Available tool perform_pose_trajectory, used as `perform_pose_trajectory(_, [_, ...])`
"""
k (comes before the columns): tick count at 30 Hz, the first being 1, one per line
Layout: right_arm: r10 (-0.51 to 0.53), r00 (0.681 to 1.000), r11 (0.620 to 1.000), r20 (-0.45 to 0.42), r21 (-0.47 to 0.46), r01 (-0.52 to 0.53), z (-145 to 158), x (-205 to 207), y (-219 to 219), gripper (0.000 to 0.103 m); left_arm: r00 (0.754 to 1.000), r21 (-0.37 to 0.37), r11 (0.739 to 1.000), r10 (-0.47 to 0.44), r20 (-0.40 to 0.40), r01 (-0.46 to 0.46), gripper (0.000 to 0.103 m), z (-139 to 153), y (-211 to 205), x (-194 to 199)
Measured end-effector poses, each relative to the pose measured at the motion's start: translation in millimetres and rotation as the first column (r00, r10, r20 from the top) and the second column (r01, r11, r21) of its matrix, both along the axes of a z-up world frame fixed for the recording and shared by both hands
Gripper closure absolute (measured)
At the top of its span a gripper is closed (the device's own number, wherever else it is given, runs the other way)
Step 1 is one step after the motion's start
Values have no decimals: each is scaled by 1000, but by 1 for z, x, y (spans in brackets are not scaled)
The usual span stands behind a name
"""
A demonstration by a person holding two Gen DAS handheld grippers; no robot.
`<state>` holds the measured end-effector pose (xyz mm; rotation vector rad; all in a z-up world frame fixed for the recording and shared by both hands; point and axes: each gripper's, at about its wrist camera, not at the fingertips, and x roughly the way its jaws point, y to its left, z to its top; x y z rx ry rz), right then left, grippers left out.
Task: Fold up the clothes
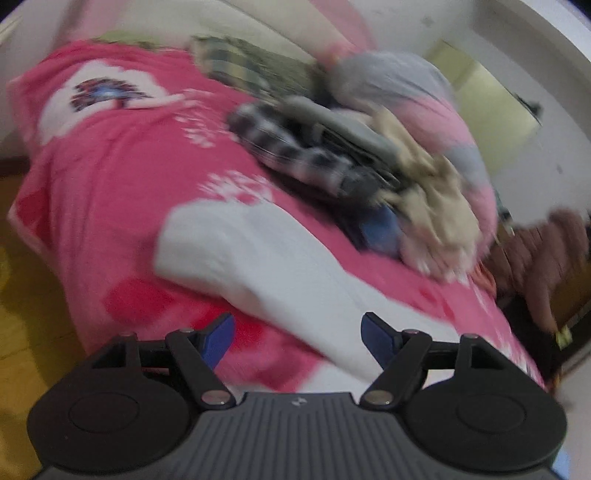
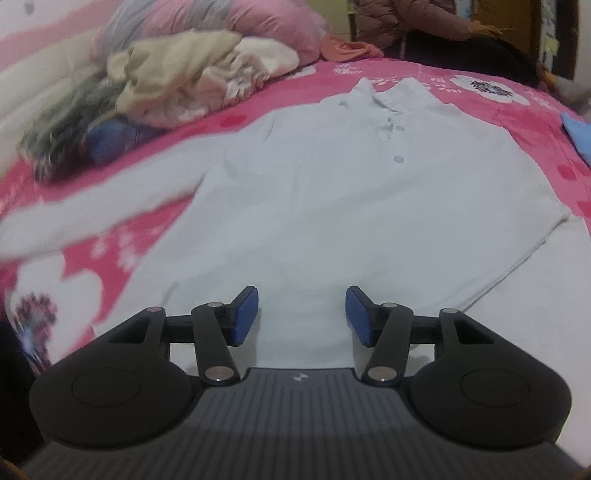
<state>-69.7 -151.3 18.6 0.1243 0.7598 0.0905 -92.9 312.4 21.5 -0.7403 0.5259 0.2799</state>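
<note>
A white long-sleeved shirt [image 2: 314, 192] with a collar and buttons lies spread flat, front up, on a pink bedspread [image 2: 480, 99]. Its left sleeve [image 2: 92, 214] stretches out to the left. My right gripper [image 2: 302, 314] is open and empty just above the shirt's hem. In the blurred left wrist view, my left gripper [image 1: 297, 341] is open and empty over the white sleeve [image 1: 251, 258], which lies across the bedspread [image 1: 110, 184].
A pile of unfolded clothes [image 2: 166, 92] lies at the back left of the bed; it also shows in the left wrist view [image 1: 351, 155]. A pink and grey pillow [image 2: 240, 22] lies behind it. A blue cloth [image 2: 578, 136] lies at the right edge. A person [image 2: 424, 26] stands behind the bed.
</note>
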Motion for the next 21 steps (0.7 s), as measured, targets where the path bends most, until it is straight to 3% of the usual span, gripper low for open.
perform_pose_trajectory(4, [-26,1000,1000,7,1,26,6,-1,0,51,995,-69,993,99,9,-98,32,-10,25,13])
perform_pose_trajectory(6, [-33,999,999,10,-10,33,8,-2,2,51,988,-79,984,157,-9,-157,37,-15,32,16])
perform_pose_trajectory(7, [-38,999,999,12,-16,38,9,-2,2,51,984,-82,980,178,-18,-179,45,-17,34,18])
perform_pose_trajectory(12, [-54,998,998,18,-16,55,11,-4,1,51,980,-41,980,194,-33,-195,69,-22,33,24])
perform_pose_trajectory(17, [-60,998,998,15,-4,60,10,-5,0,51,981,-7,981,193,-17,-193,101,-24,26,23])
perform_pose_trajectory(21, [-60,998,998,24,7,60,12,-8,-3,51,982,85,979,180,57,-185,102,-5,11,20])
